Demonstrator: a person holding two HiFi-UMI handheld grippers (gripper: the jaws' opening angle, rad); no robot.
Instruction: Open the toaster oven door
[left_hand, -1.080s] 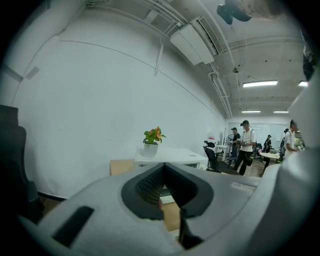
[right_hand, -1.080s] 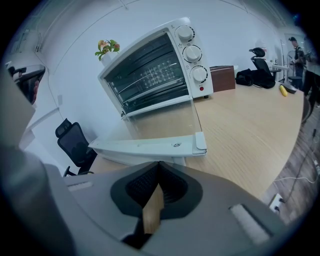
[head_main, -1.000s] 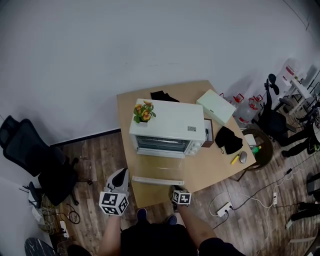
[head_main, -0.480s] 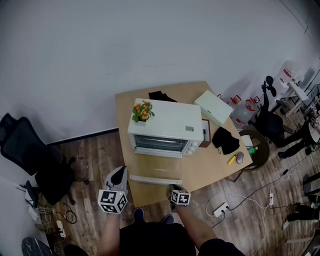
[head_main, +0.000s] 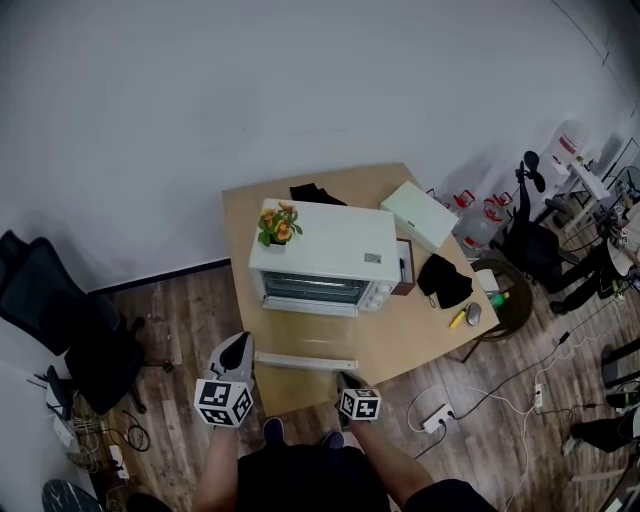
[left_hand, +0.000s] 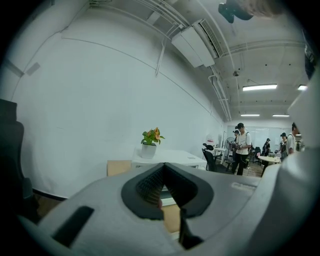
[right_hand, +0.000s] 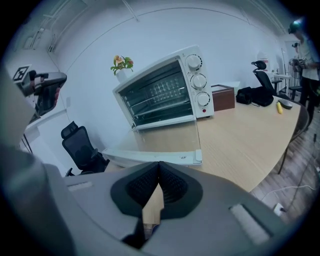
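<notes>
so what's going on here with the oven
A person stands at the table with a claw in each hand. The toaster oven is already open: its door is dropped down flat in front of it. The left claw and the right claw are both shut on nothing and are held short of the door, near the table's front edge.

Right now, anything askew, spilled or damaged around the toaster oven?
Nothing spilled or damaged. The toaster oven door lies fully open, level above the table. One oddity: a potted plant stands on the toaster oven's top, a spot that could get hot.
</notes>
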